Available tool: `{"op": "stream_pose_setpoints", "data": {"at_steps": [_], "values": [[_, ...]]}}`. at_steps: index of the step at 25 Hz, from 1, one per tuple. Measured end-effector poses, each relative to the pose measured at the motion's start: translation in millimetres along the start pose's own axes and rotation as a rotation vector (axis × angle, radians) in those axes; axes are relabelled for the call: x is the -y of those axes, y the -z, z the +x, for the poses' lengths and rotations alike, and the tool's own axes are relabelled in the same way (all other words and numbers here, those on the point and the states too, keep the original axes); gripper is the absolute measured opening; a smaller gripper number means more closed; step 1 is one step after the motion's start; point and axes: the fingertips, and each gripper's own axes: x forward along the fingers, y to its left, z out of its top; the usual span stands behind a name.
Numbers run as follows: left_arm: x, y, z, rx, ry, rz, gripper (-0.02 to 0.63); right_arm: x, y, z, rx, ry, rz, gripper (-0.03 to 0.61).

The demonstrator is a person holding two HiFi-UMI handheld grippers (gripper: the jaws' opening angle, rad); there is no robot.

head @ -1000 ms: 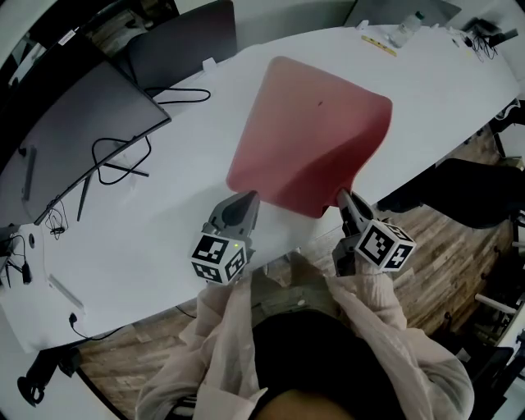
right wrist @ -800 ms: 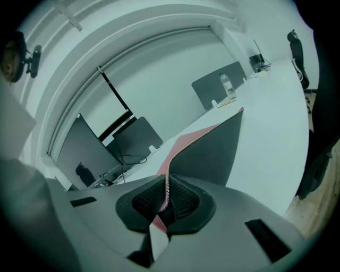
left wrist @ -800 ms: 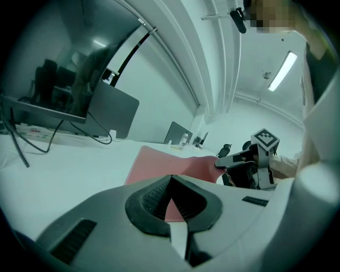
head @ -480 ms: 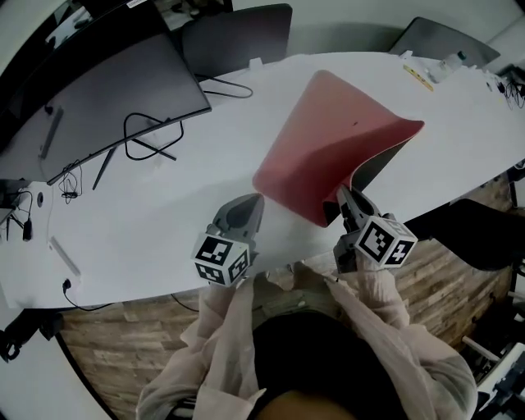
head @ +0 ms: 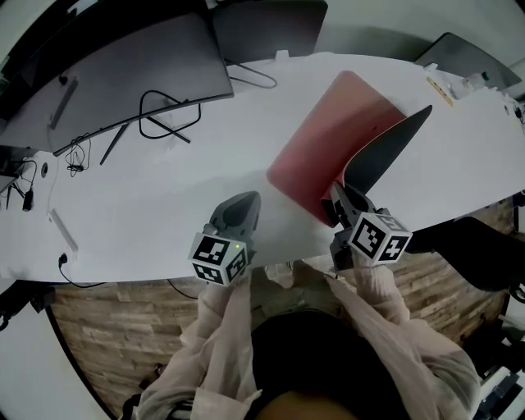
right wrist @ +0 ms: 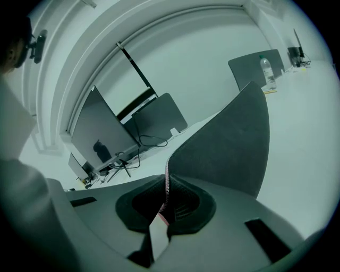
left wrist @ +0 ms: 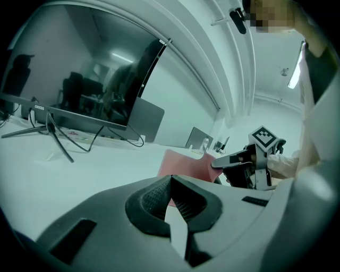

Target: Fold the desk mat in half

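Note:
The red desk mat (head: 324,156) lies on the white table (head: 164,205), its right part raised so the dark grey underside (head: 385,152) shows. My right gripper (head: 338,197) is shut on the mat's near right corner; in the right gripper view the mat's thin edge (right wrist: 166,183) runs between the pads and the grey underside (right wrist: 228,143) stands up ahead. My left gripper (head: 246,203) is shut and holds nothing, on the table just left of the mat's near left corner. From the left gripper view, the mat (left wrist: 183,162) and the right gripper (left wrist: 226,162) lie ahead of the jaws (left wrist: 170,179).
A large monitor (head: 139,74) with looping cables (head: 164,115) stands at the back left, and a dark panel (head: 271,25) behind it. A grey panel (head: 467,57) and small items sit at the back right. The table's front edge (head: 271,262) runs close under both grippers.
The right gripper has lifted the mat's right side higher and swung it leftward, so the grey underside now faces up. The left gripper stays near the near left corner.

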Motion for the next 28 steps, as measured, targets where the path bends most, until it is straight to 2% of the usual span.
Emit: {"op": "stream_pose_setpoints", "data": {"at_steps": [9, 18, 28], "values": [[-11, 8, -8, 0.005, -0.033, -0.024, 0.026, -25, 33, 15, -0.116, -0.056, -0.107, 0.032], [-14, 13, -12, 0.005, -0.043, -0.044, 0.026, -51, 82, 28, -0.253, -0.134, -0.123, 0.032], [-20, 31, -21, -0.013, -0.061, -0.073, 0.026, -35, 119, 34, -0.394, -0.095, -0.211, 0.034]]}}
